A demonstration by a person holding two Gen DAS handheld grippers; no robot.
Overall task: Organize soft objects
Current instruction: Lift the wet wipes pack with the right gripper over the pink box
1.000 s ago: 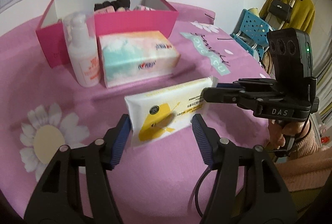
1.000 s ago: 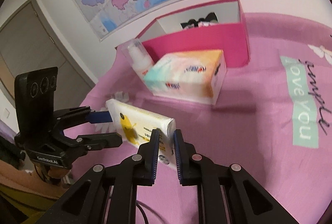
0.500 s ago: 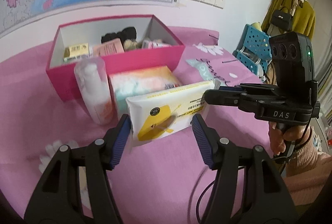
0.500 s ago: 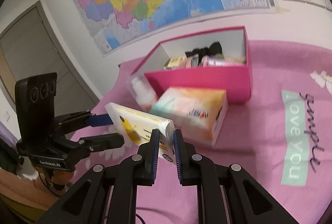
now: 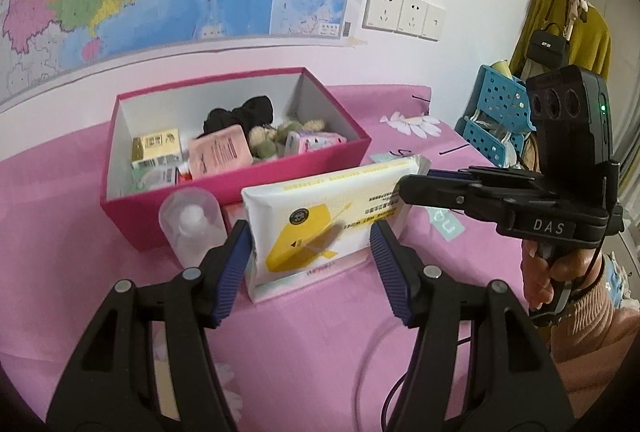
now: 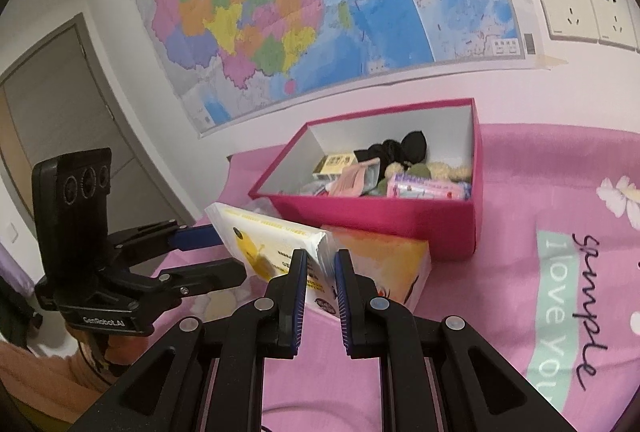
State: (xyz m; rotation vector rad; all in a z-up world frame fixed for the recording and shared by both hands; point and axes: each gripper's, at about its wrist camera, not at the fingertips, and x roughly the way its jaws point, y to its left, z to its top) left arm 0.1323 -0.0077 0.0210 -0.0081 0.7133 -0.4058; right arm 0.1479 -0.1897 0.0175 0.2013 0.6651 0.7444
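Observation:
A white and yellow wet-wipes pack [image 5: 328,216] hangs in the air in front of the open pink box [image 5: 240,195]. My right gripper [image 6: 320,264] is shut on the pack's right end [image 6: 280,248]. My left gripper [image 5: 312,252] is open, its blue pads on either side of the pack without clearly touching it. The box [image 6: 400,220] holds a black cloth, plush toys and small packets. The right gripper also shows in the left wrist view [image 5: 416,183].
A tissue box [image 6: 384,264] and a clear-capped lotion bottle [image 5: 192,224] stand on the pink flowered cloth [image 5: 60,252] in front of the pink box. A wall map and sockets are behind. A blue rack [image 5: 496,123] stands at the right.
Both grippers and the wipes pack have risen from the cloth and moved toward the pink box, whose inside now shows. The grips look unchanged.

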